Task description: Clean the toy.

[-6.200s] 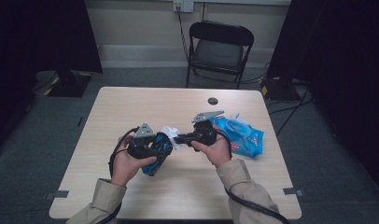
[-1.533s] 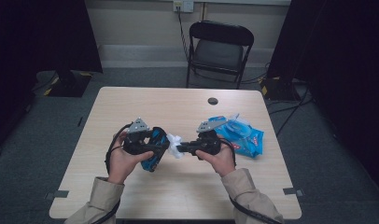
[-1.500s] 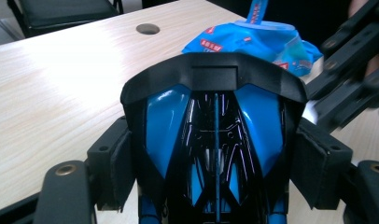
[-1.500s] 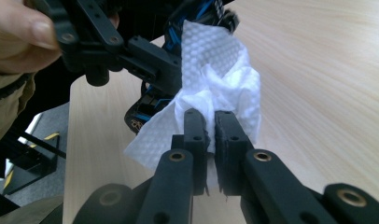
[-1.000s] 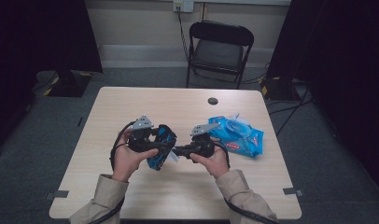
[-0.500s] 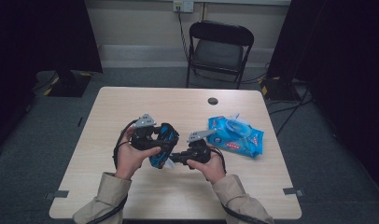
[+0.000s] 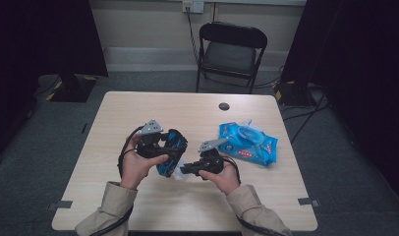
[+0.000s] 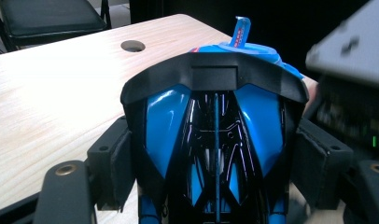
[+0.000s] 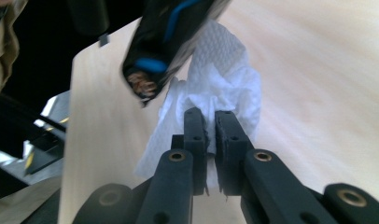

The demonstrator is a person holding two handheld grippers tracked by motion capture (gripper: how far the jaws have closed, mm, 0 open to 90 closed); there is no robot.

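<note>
Slippage is my main worry. My left gripper (image 7: pixel 169 149) has its fingers (image 8: pixel 114 164) spread wide and clamped on the flanks of the blue-and-black shoe (image 8: pixel 165 116), holding it clear of the desk (image 7: pixel 114 128) in front of me. The shell looks glossy and curved, so I judge that a sideways push could make it twist or squirt out of that hold.

My right gripper (image 9: pixel 210 140) has its fingers nearly shut, pinching a crumpled white wipe (image 9: pixel 227 79) just below the shoe's lower end, which sits at about 11 o'clock from the fingertips in the right gripper view. From above, the wipe (image 7: pixel 178 176) hangs at about 5 o'clock from the shoe (image 7: pixel 167 166), close to it; I cannot tell whether the two touch.

Only a small fold of the wipe is caught between the fingers. If I rub hard, the sheet may tear or pull free and drop to the desk. If I come in too steeply, the bare black fingertips rather than the cloth may scrape the shoe. Pressing upward without bracing on the left side would lever the shoe out of its clamp.

The pack of wipes (image 7: pixel 247 143) lies at about 2 o'clock from my right hand, well apart, so a wide swing is needed before it gets knocked.
</note>
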